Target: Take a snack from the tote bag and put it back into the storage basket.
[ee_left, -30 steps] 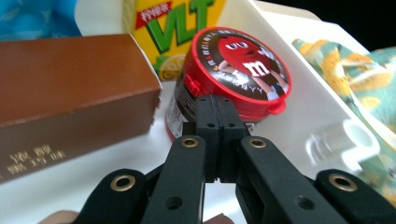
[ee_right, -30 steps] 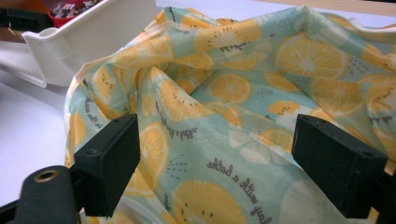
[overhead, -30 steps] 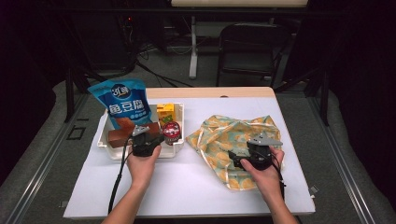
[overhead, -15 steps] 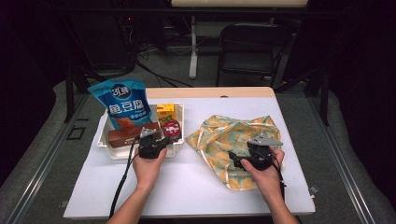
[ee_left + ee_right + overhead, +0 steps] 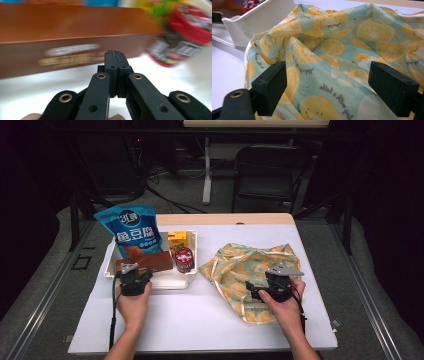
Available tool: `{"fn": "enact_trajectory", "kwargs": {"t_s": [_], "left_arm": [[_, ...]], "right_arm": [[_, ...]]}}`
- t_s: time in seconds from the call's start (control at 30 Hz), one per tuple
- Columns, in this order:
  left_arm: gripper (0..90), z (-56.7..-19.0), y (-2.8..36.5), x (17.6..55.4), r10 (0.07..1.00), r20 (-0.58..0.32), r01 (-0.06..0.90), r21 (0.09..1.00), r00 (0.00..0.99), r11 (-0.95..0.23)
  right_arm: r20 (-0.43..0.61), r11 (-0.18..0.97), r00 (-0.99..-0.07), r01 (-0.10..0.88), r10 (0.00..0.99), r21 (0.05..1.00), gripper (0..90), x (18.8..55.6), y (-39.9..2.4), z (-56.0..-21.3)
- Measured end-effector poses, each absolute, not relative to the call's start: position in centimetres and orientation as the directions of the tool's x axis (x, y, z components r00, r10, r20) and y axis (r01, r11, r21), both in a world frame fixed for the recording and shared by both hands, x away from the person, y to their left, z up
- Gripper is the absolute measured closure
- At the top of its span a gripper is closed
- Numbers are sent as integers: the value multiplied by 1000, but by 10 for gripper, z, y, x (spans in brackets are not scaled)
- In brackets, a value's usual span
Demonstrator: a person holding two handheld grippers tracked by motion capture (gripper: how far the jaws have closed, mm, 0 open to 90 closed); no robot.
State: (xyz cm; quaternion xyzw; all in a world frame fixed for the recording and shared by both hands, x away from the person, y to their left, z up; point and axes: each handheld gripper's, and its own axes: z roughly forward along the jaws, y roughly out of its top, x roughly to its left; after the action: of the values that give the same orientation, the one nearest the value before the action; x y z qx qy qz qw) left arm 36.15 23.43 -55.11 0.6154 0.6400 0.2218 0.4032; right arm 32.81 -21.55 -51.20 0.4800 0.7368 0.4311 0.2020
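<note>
High view: white tray (image 5: 190, 281) at worktop (image 5: 200, 320) left holds brown box (image 5: 145, 263), red-lidded can (image 5: 184, 259), yellow carton (image 5: 176, 240); blue snack bag (image 5: 131, 229) leans on tray's far-left corner. Left tongs (image 5: 131, 276) at tray's near edge, jaws pressed together, empty, tips aimed at brown box side (image 5: 50, 53), likely staged for pick. Fruit-print cloth bag (image 5: 250, 270) lies crumpled, well apart from tray. Right tongs (image 5: 260, 287) over bag fabric (image 5: 332, 50), jaws apart, probably positioned to hold mouth open for loading.
</note>
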Motion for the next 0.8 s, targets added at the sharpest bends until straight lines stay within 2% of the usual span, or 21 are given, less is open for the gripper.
{"fn": "enact_trajectory", "kwargs": {"t_s": [0.2, 0.6, 0.8], "left_arm": [[900, -555, 249, 364, 982, -189, 614, 776, 6, 146], [900, -562, 247, 373, 990, -138, 614, 778, -39, 133], [900, -564, 250, 374, 988, -147, 629, 765, -42, 140]], "right_arm": [[112, 175, -462, 534, 880, 827, 149, 328, -213, -512], [113, 173, -461, 534, 880, 827, 149, 328, -216, -513], [116, 166, -457, 532, 882, 830, 149, 328, -216, -513]]}}
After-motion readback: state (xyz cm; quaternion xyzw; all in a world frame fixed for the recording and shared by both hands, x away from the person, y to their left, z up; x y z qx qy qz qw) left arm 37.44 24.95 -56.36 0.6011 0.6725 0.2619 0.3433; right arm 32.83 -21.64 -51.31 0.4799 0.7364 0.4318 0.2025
